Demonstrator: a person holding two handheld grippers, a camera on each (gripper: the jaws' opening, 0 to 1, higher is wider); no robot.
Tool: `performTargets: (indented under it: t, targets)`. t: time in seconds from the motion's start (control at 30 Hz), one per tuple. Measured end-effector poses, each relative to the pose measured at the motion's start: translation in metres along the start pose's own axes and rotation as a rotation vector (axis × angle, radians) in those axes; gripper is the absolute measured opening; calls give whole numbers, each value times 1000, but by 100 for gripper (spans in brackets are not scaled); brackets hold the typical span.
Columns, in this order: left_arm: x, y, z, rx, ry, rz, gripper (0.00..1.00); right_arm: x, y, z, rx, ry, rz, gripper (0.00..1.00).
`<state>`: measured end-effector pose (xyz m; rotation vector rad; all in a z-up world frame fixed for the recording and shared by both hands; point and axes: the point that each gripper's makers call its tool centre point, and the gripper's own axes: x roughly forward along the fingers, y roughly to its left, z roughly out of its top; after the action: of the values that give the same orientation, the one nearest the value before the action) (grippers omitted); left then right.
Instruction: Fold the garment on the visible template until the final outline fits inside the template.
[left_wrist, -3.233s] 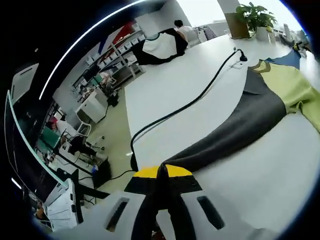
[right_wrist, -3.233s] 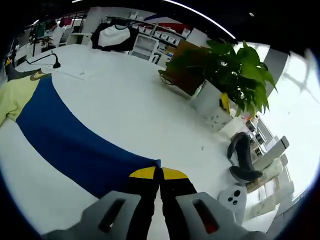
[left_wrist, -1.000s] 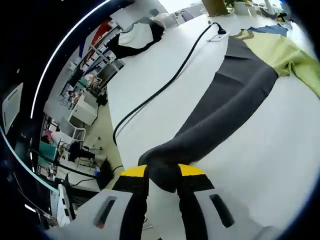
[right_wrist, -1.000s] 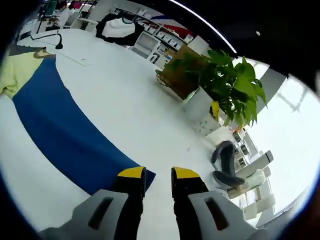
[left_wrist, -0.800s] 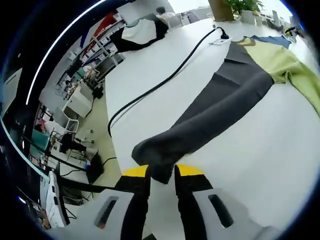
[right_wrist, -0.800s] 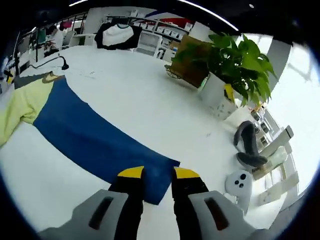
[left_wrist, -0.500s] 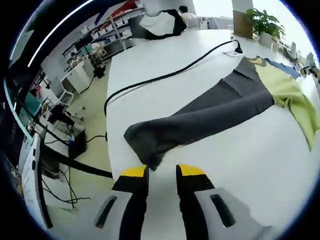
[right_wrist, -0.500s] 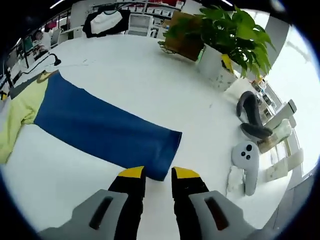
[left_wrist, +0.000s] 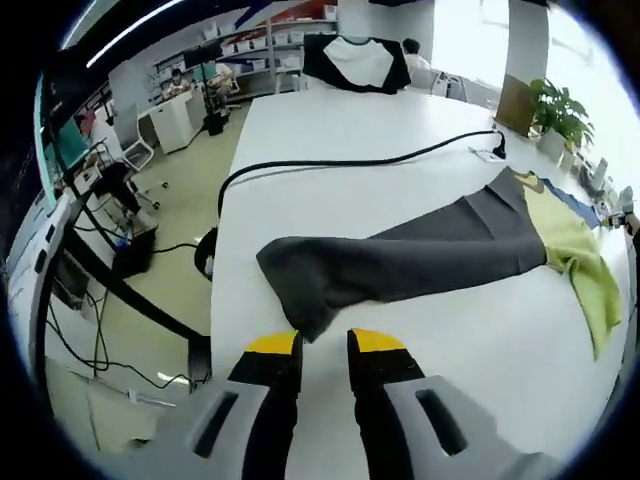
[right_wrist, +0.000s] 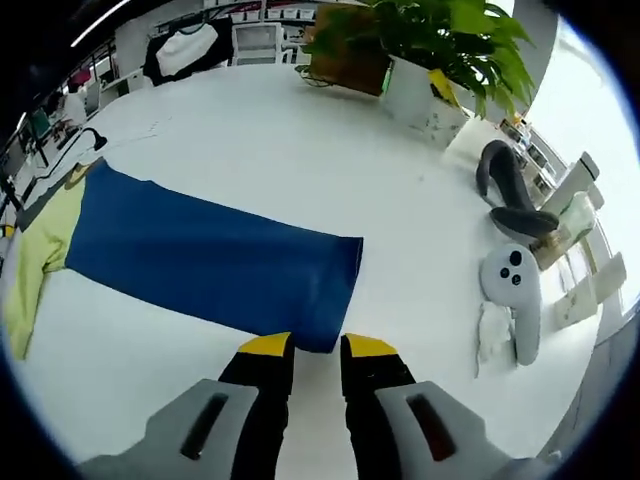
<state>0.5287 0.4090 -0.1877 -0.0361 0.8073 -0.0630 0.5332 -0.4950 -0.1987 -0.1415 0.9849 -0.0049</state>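
The garment lies spread on a white table (left_wrist: 330, 130), its yellow-green body (left_wrist: 575, 255) flanked by two long sleeves. In the left gripper view the grey sleeve (left_wrist: 400, 265) runs from the body toward the camera, its cuff end rumpled and folded over just ahead of the left gripper (left_wrist: 323, 342). That gripper's yellow-tipped jaws stand slightly apart with only bare table between them — nothing is held. A black cable (left_wrist: 340, 165) crosses the table beyond the sleeve, and a dark top (left_wrist: 355, 60) lies at the far end.

In the right gripper view the blue sleeve (right_wrist: 210, 260) lies flat, its cuff edge just ahead of the right gripper (right_wrist: 306, 346), whose jaws are likewise a little apart and empty. A potted plant (right_wrist: 440, 50) stands at the far edge of the table; a white controller (right_wrist: 512, 290) and a dark curved object (right_wrist: 505, 190) lie to the side, well apart from the sleeve. No writing or labels can be read.
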Motion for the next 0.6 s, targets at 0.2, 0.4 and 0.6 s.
performTargets:
  t: [0.2, 0.4, 0.6]
  targets:
    - [5, -1, -3, -53, -15, 11, 17, -6, 8, -10, 0, -17, 0, 16]
    - [12, 6, -5, -51, -3, 43, 16, -3, 11, -10, -6, -10, 24, 11]
    - [16, 11, -2, -8, 8, 70, 11, 0, 8, -7, -1, 1, 31, 8]
